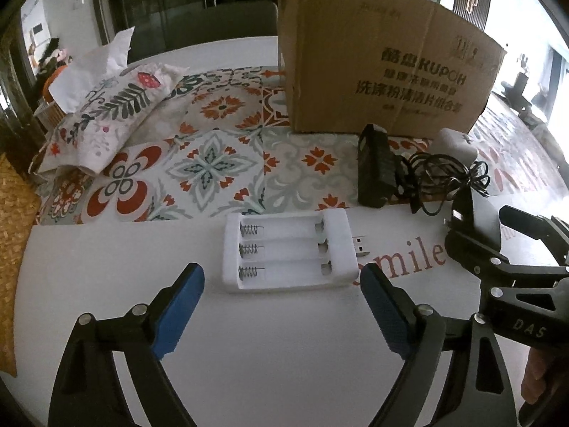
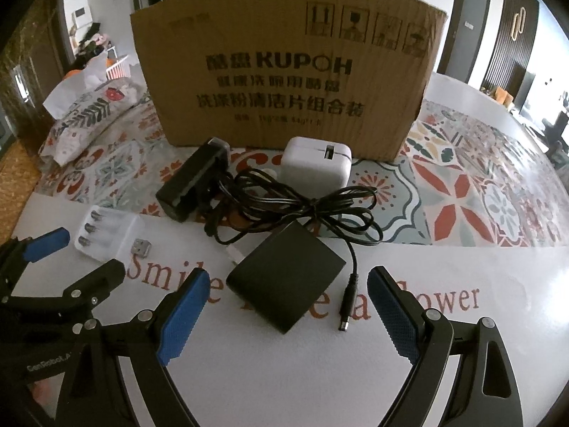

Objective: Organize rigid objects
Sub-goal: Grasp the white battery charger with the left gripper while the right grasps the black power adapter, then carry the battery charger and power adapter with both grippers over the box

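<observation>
L wrist view: left gripper (image 1: 282, 306) is spread wide w/ nothing between its blue pads, hovering just short of a white 3-slot battery charger (image 1: 290, 252) lying flat on the white table (image 1: 106, 267), slots up, USB plug pointing right. Behind it sit a patterned mat (image 1: 213, 156), a cardboard box (image 1: 384, 67) standing on the mat, a black charger block (image 1: 373, 167) w/ tangled black cable (image 1: 444, 178), and a floral tissue pouch (image 1: 113, 114) at far left. Right gripper (image 1: 505, 249) shows at the right edge, open. R wrist view: right gripper (image 2: 284, 316) is also wide open, empty, framing a black power adapter (image 2: 288, 281) on the table, cable plug end (image 2: 346, 306) just beside it. A white adapter cube (image 2: 318, 167) stands just in front of the box (image 2: 284, 71); battery charger (image 2: 106, 235) lies at left, near the left gripper's blue pad (image 2: 46, 243).
</observation>
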A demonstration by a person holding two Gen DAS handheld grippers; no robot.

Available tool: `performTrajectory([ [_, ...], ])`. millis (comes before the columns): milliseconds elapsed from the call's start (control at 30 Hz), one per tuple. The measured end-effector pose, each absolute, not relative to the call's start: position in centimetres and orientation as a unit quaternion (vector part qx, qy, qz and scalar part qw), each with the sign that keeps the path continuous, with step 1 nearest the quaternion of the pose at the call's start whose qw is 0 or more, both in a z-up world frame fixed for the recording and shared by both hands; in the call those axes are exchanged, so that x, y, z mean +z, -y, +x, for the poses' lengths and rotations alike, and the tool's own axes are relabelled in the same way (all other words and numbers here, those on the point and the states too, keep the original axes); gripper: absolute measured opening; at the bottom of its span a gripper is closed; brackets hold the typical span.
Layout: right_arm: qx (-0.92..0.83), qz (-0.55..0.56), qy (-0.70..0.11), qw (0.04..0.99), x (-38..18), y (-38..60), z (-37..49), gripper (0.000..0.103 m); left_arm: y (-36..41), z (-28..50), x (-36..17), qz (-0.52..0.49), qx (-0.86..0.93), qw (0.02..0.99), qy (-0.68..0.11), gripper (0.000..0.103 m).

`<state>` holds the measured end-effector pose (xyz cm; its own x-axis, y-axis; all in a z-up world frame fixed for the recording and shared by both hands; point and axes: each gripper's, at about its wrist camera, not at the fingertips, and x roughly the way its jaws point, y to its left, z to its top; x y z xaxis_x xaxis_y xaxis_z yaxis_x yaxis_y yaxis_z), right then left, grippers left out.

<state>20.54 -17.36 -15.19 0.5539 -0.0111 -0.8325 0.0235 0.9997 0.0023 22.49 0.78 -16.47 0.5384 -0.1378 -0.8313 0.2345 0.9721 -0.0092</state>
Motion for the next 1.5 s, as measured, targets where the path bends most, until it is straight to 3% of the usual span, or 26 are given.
performTrajectory([
  [267, -0.008, 0.003, -0.475, 0.88, -16.1, 17.3, 21.2, 0.089, -0.5, 23.0, -16.9, 0.056, -0.101, 0.876, -0.468, 0.081],
  [333, -0.005, 0.009, -0.477, 0.879, -16.4, 17.5, 21.2, 0.086, -0.4, 23.1, -16.9, 0.053, -0.104, 0.877, -0.467, 0.076],
  [533, -0.001, 0.015, -0.473, 0.881, -16.5, 17.7, 21.3, 0.07, -0.1, 23.3, -16.9, 0.052, -0.105, 0.877, -0.467, 0.076],
  [1500, 0.015, 0.06, -0.411, 0.909, -10.9, 19.9, 17.5, 0.069, 1.5, 20.1, -10.6, 0.043, -0.121, 0.91, -0.393, 0.075],
])
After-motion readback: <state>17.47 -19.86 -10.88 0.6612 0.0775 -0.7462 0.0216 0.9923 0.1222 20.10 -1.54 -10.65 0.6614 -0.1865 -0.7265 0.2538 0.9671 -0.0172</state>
